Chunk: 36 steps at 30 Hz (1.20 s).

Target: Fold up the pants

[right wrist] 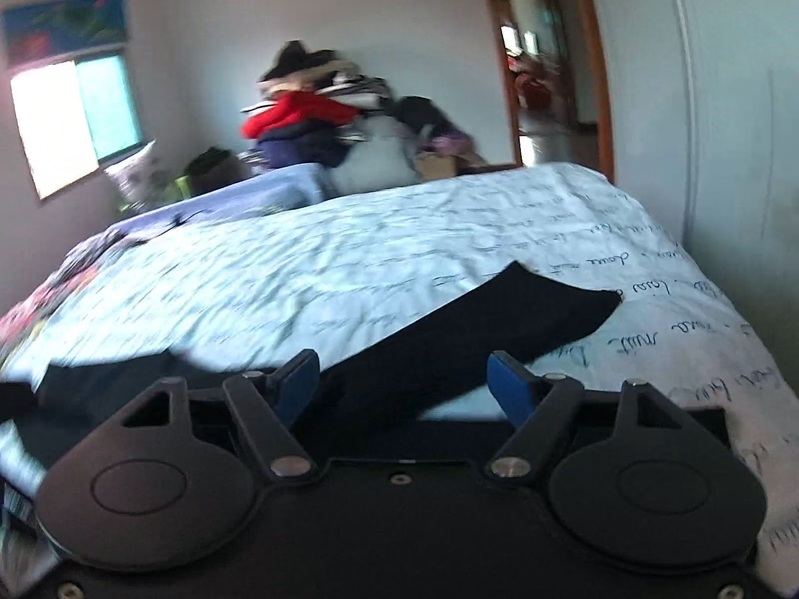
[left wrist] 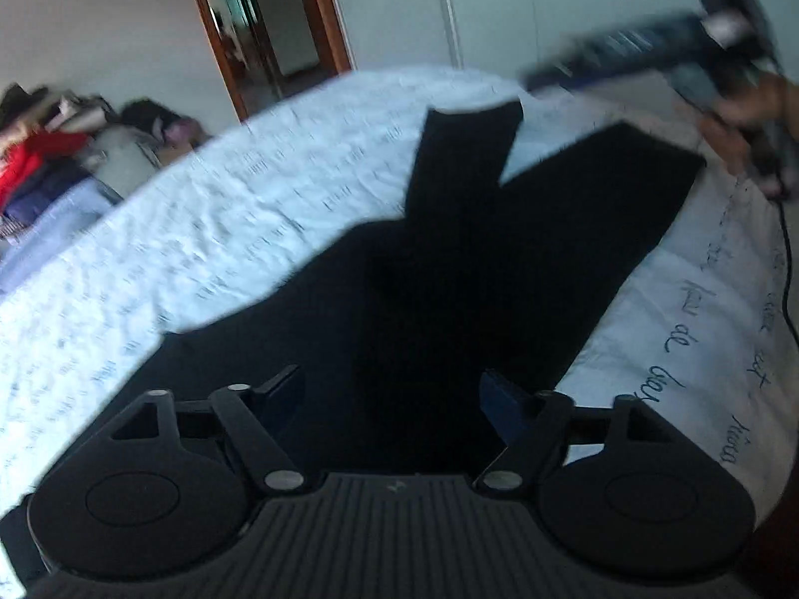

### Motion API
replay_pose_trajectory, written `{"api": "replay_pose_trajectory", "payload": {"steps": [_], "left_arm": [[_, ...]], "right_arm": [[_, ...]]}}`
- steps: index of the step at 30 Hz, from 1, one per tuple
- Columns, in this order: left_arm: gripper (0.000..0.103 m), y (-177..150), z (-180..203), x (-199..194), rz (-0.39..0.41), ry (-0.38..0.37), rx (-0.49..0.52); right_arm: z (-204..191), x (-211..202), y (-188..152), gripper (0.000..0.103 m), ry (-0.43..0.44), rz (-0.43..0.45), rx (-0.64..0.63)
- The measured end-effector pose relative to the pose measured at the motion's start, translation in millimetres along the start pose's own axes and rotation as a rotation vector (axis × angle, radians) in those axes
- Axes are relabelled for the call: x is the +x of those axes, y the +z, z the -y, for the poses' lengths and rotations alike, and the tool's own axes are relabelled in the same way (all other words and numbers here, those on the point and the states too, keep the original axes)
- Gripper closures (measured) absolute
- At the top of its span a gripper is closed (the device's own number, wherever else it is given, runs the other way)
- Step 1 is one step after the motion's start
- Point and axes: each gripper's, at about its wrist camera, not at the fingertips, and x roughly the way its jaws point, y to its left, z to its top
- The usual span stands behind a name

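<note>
Pants: black cloth trousers (left wrist: 449,259) lie flat on the bed w/ white script-printed cover (left wrist: 224,229), legs splayed in a V toward 12 and 1 o'clock, waist end nearest the left claw (left wrist: 394,394). Left claw is spread wide, nothing pinched btwn its pads, cloth only beneath. Right claw (right wrist: 404,379) is likewise wide apart and empty, one leg running off to 2 o'clock. Judged progress: laid out only; no fold visible, all folding left.
</note>
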Motion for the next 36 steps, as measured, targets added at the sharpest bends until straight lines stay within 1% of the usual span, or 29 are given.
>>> {"api": "replay_pose_trajectory", "payload": {"steps": [2, 3, 5, 6, 8, 10, 11, 14, 17, 18, 20, 21, 22, 23, 24, 25, 27, 28, 32, 36], "left_arm": [[0.038, -3.3, -1.3, 15.6, -0.027, -0.022, -0.020], [0.039, -5.6, -6.5, 22.5, -0.041, -0.026, -0.037], [0.048, -6.9, -5.7, 34.0, -0.067, -0.044, -0.066], [0.050, -7.2, -6.9, 36.6, -0.075, -0.058, -0.080], [0.058, -6.9, -5.1, 40.9, -0.078, -0.083, -0.099], [0.061, -5.2, -4.7, 41.8, -0.069, -0.089, -0.101], [0.066, -4.6, -4.7, 42.5, -0.067, -0.093, -0.104], [0.070, -2.6, -4.7, 43.9, -0.064, -0.101, -0.121], [0.073, -2.5, -6.1, 44.8, -0.056, -0.109, -0.127], [0.074, -1.6, -5.1, 45.3, -0.053, -0.109, -0.127], [0.074, -0.7, -4.3, 45.9, -0.048, -0.110, -0.125], [0.074, -0.7, -3.8, 45.1, -0.046, -0.109, -0.122], [0.075, -0.5, -3.6, 45.0, -0.043, -0.109, -0.121], [0.075, -0.5, -3.9, 45.1, -0.040, -0.109, -0.121], [0.077, -0.5, -4.0, 45.5, -0.038, -0.107, -0.120], [0.085, -1.0, -4.2, 45.2, -0.035, -0.103, -0.120], [0.092, -0.7, -5.5, 45.7, -0.032, -0.095, -0.122], [0.098, -2.4, -6.2, 42.7, -0.020, -0.096, -0.138], [0.099, -3.5, -12.2, 37.8, -0.012, -0.109, -0.177], [0.100, -1.3, -10.6, 33.5, 0.017, -0.092, -0.176]], "right_arm": [[6.3, 28.6, 12.0, 0.027, -0.023, -0.017, 0.005], [10.2, 41.2, 16.8, 0.027, -0.045, -0.031, 0.004], [20.6, 67.9, 29.4, 0.027, -0.083, -0.055, 0.003], [25.3, 82.0, 36.3, 0.027, -0.109, -0.070, 0.005], [36.9, 109.6, 49.1, 0.027, -0.140, -0.095, 0.012], [46.0, 135.5, 60.3, 0.027, -0.187, -0.121, 0.008], [49.7, 148.0, 65.8, 0.027, -0.209, -0.130, 0.005], [60.0, 178.1, 77.4, 0.027, -0.261, -0.160, -0.018], [68.8, 202.8, 82.1, 0.028, -0.250, -0.203, -0.019], [71.5, 209.3, 82.2, 0.028, -0.267, -0.217, -0.019], [76.1, 220.3, 82.1, 0.044, -0.284, -0.244, -0.020], [78.1, 224.9, 81.5, 0.066, -0.272, -0.266, -0.019], [79.5, 227.6, 80.7, 0.072, -0.250, -0.289, -0.016], [79.7, 227.4, 80.3, 0.075, -0.245, -0.293, -0.015], [78.6, 223.8, 80.5, 0.088, -0.250, -0.284, -0.024], [77.8, 219.9, 81.2, 0.093, -0.246, -0.275, -0.027], [78.0, 205.8, 84.3, 0.094, -0.232, -0.233, -0.015], [77.3, 197.6, 86.3, 0.094, -0.223, -0.208, -0.011], [75.5, 161.5, 93.5, 0.095, -0.205, -0.122, -0.012], [81.7, 118.3, 101.1, 0.095, -0.189, -0.024, 0.019]]}}
